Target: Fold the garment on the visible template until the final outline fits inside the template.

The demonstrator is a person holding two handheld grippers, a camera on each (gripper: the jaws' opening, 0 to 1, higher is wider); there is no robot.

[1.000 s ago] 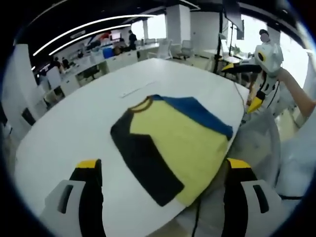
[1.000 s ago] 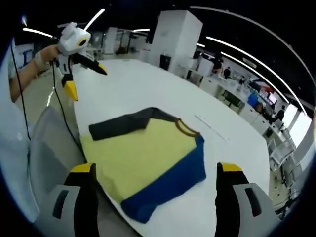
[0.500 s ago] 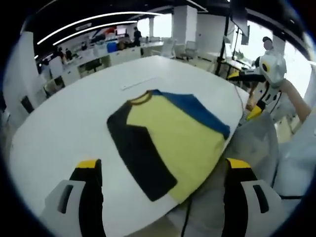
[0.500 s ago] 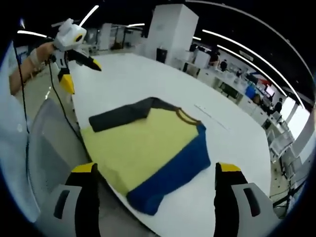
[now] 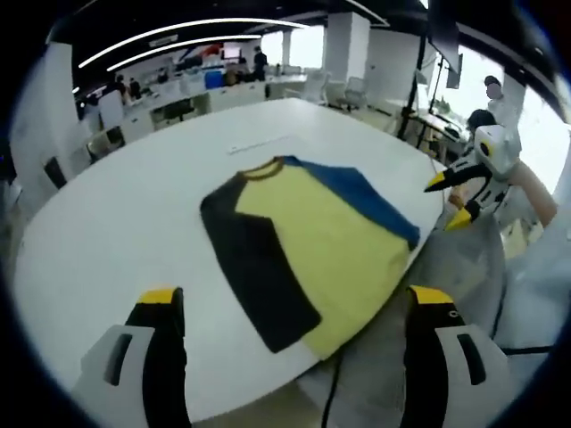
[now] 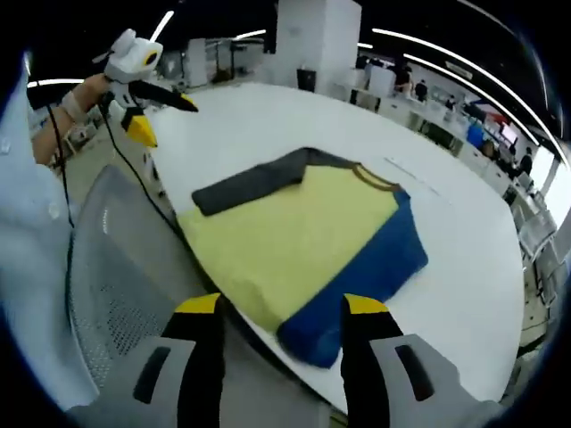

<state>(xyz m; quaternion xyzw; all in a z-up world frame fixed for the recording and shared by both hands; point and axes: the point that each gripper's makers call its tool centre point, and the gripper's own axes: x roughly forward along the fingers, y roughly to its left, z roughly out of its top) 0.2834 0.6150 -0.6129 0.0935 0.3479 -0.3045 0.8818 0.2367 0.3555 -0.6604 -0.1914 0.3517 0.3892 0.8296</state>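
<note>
Two changes stand out over the last second. The right gripper (image 6: 279,308) had its fingers spread wide a second ago; now they stand much closer together, still with nothing between them, and the shirt (image 6: 308,236) fills more of the right gripper view, so that gripper has closed in on the near hem at the lower centre of the frame. The left gripper (image 5: 293,299) keeps its fingers released and wide, empty, hovering short of the shirt (image 5: 308,245), with little shift in its view. That reads as the right side getting ready for a first pinch; no fold looks begun.

Shirt: flat and spread on the white desk (image 5: 116,232), face up, near the desk's edge, its hem overhanging slightly at the lower right of the left gripper view. Yellow body, one dark sleeve, one blue sleeve, brown collar. I cannot make out a template outline under it; a faint strip lies on the desk beyond the collar.
</note>
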